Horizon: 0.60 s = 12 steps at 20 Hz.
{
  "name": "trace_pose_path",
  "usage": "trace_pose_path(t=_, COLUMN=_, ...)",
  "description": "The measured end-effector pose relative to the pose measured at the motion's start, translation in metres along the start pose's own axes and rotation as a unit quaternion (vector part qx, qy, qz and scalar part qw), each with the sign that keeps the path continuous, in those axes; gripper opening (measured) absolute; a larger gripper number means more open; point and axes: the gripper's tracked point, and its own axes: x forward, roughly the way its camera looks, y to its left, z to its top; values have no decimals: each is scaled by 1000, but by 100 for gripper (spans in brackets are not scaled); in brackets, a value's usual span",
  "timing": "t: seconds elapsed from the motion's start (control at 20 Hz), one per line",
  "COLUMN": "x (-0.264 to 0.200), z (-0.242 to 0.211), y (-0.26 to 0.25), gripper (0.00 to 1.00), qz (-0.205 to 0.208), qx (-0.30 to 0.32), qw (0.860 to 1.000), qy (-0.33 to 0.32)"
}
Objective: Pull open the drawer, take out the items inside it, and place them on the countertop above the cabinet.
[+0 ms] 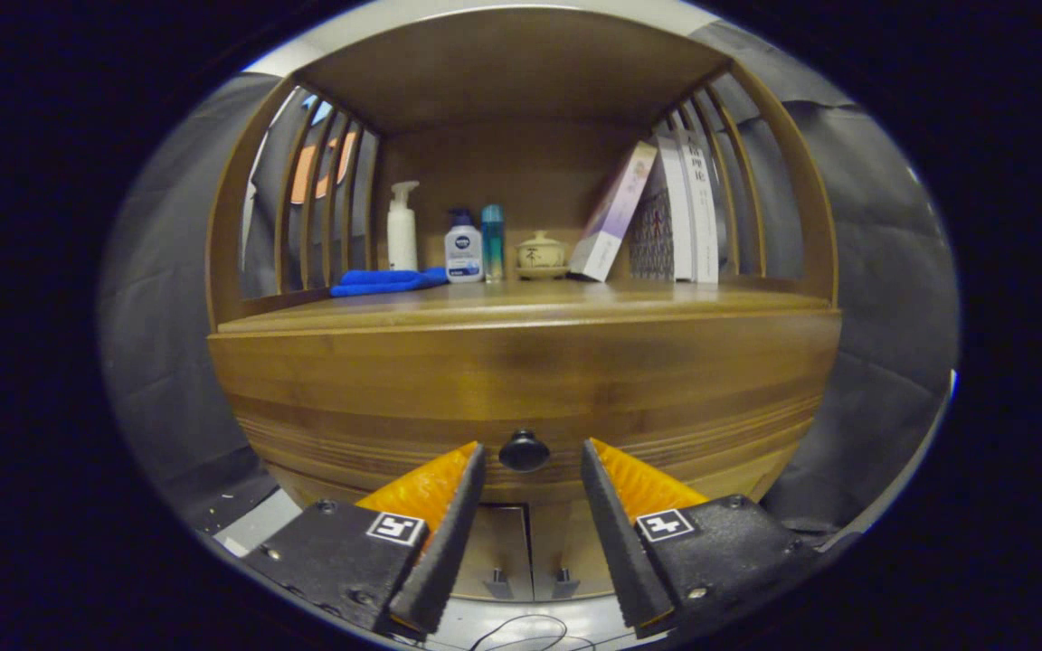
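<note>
The drawer (pixel 521 384) sits closed in the front of the wooden cabinet (pixel 792 226), just under the countertop (pixel 521 303). Its dark round knob (pixel 524 449) lies between the gripper (pixel 532 454) fingertips, the fingers standing apart on either side without touching it. Each finger carries a small square black-and-white marker. On the countertop, from left: a folded blue cloth (pixel 385 281), a white pump bottle (pixel 402 227), a small white bottle with a dark blue cap (pixel 463 247) and a round blue logo too small to read, a slim teal bottle (pixel 492 240), a lidded ceramic jar (pixel 541 254), and leaning books (pixel 657 217) whose spine writing is not legible. Below the drawer, two cabinet doors (pixel 521 551) meet.
</note>
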Motion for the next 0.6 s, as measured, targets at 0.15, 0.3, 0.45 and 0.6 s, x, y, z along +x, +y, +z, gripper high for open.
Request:
trace_pose_path(t=0.15, x=7, z=1, y=3, gripper=58, qz=2, qx=-4, qw=1000, qy=-6)
trace_pose_path(t=0.3, x=13, z=5, y=4, gripper=51, qz=-7, qx=-19, qw=1000, qy=-16)
trace_pose_path(t=0.45, x=11, z=2, y=2, gripper=37, qz=-15, qx=-14, qw=1000, qy=-16)
trace_pose_path(t=0.6, x=9, z=2, y=2, gripper=26, qz=-17, qx=-17, qw=1000, qy=-14)
